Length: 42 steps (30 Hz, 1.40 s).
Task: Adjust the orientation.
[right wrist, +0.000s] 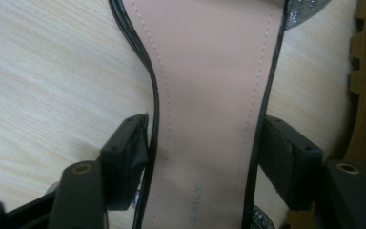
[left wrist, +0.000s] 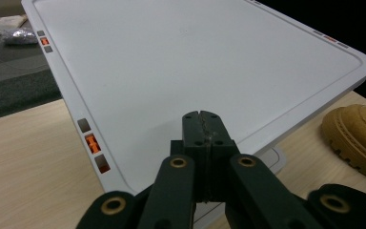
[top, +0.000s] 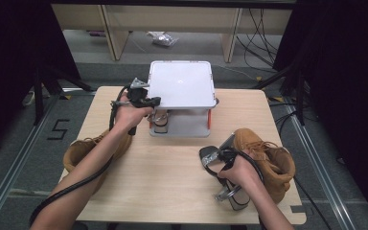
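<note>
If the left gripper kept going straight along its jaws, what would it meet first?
Probably the flat white top of the rack: the left gripper, jaws shut, points across it from close above, though depth is unclear.

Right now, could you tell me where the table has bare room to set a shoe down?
The widest bare patch is mid-table, between the white rack, the left boot and the sandal. The right edge is crowded by the right boot; the far corners beside the rack are narrower.

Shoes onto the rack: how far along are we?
Done: one sandal sits on the rack's lower shelf. In hand: the right gripper clamps the pink-lined sandal; the left gripper, shut, hovers by the rack top. Left: that sandal, plus the left boot and right boot on the table.
</note>
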Tool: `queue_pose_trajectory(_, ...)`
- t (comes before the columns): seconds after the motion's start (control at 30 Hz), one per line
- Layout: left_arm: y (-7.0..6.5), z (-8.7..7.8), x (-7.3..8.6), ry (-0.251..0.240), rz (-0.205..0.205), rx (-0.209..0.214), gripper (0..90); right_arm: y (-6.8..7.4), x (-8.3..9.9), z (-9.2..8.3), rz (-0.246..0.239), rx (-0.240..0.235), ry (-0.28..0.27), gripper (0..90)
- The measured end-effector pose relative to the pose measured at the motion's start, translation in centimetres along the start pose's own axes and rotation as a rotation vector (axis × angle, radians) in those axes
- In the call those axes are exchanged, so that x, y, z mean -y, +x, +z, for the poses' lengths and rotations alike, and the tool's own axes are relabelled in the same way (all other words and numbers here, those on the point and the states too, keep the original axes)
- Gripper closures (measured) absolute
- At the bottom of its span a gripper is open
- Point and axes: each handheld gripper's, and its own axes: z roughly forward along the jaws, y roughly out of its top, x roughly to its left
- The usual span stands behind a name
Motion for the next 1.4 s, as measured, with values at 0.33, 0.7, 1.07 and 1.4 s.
queue_pose_trajectory(0.33,0.0,0.0,0.0,0.002,0.003,0.000,89.9,-0.3,-0.3,1.2,0.002,-0.015,0.035,36.5)
queue_pose_trajectory(0.7,0.0,0.0,0.0,0.000,0.000,0.000,89.9,-0.5,-0.6,1.7,0.038,-0.035,0.037,40.4)
queue_pose_trajectory(1.07,0.0,0.0,0.0,0.000,0.002,-0.001,89.9,0.0,-0.7,1.0,0.090,-0.062,0.004,43.1)
queue_pose_trajectory(1.4,0.0,0.0,0.0,0.000,0.002,-0.001,89.9,0.2,-1.0,0.0,0.104,-0.061,-0.042,43.3)
